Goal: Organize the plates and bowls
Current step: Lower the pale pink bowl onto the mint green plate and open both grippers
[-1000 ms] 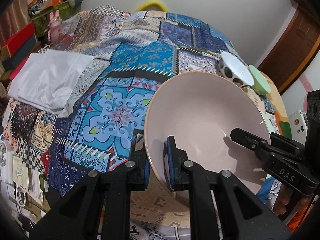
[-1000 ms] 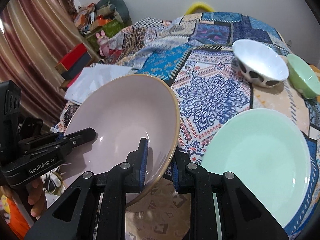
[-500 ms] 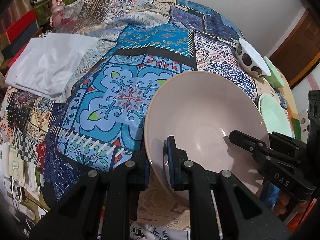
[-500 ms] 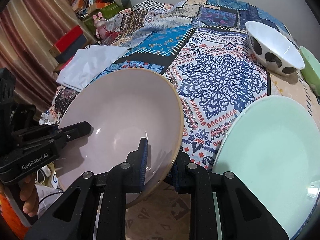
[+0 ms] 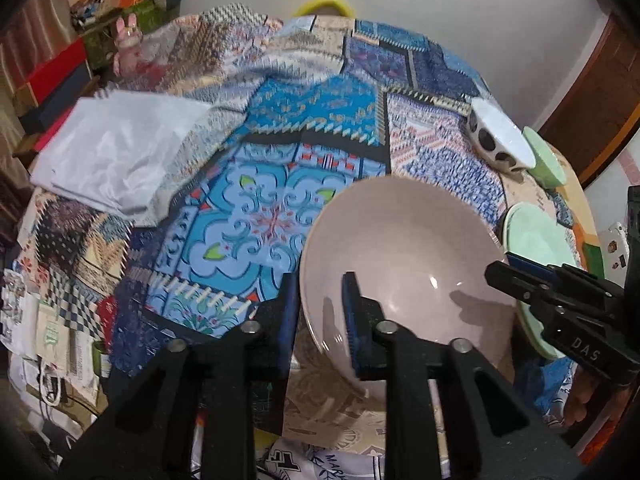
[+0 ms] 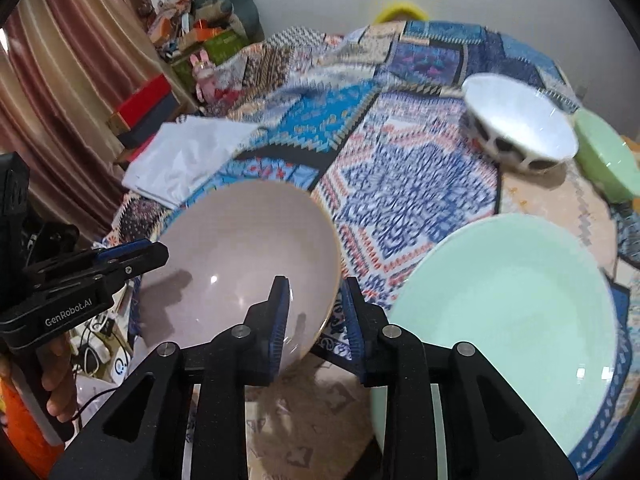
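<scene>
Left gripper (image 5: 320, 312): its fingers have just parted a little; the pink bowl (image 5: 404, 264) rim sits between them, unpinched.
Right gripper (image 6: 314, 314): likewise just eased apart, straddling the opposite rim.
Bowl: apparently set down on the patterned bench (image 6: 400, 184), beside the green plate (image 6: 504, 320).
Meaning: release appears under way.
</scene>
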The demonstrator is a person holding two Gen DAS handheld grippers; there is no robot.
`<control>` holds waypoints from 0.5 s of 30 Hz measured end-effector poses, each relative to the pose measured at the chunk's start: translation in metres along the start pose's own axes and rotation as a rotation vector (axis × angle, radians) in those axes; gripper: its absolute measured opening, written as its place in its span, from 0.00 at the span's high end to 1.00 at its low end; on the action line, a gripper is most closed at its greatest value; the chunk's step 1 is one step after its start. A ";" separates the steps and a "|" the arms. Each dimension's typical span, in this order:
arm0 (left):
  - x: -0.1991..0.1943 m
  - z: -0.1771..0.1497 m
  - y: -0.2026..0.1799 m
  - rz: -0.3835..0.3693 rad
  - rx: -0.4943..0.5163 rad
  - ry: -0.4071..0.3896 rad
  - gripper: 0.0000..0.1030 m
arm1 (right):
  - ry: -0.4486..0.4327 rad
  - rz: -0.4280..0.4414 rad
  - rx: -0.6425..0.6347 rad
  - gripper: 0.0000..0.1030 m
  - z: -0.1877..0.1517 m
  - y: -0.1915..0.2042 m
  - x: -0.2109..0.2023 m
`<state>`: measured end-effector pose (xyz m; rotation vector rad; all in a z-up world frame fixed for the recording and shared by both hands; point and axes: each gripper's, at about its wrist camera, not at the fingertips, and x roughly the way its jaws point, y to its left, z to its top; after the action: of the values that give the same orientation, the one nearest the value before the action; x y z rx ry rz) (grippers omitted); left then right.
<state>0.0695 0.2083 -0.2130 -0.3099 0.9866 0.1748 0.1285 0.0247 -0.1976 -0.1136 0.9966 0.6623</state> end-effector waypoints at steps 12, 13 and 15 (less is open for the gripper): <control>-0.059 0.030 -0.055 -0.035 0.070 -0.181 0.36 | -0.185 -0.061 -0.005 0.43 0.017 -0.026 -0.071; -0.063 0.035 -0.063 -0.042 0.080 -0.194 0.31 | -0.198 -0.066 -0.002 0.42 0.019 -0.030 -0.077; -0.069 0.041 -0.074 -0.052 0.091 -0.211 0.25 | -0.224 -0.078 0.006 0.38 0.021 -0.037 -0.086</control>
<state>0.0853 0.1520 -0.1213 -0.2282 0.7749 0.1126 0.1337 -0.0370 -0.1241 -0.0706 0.7754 0.5869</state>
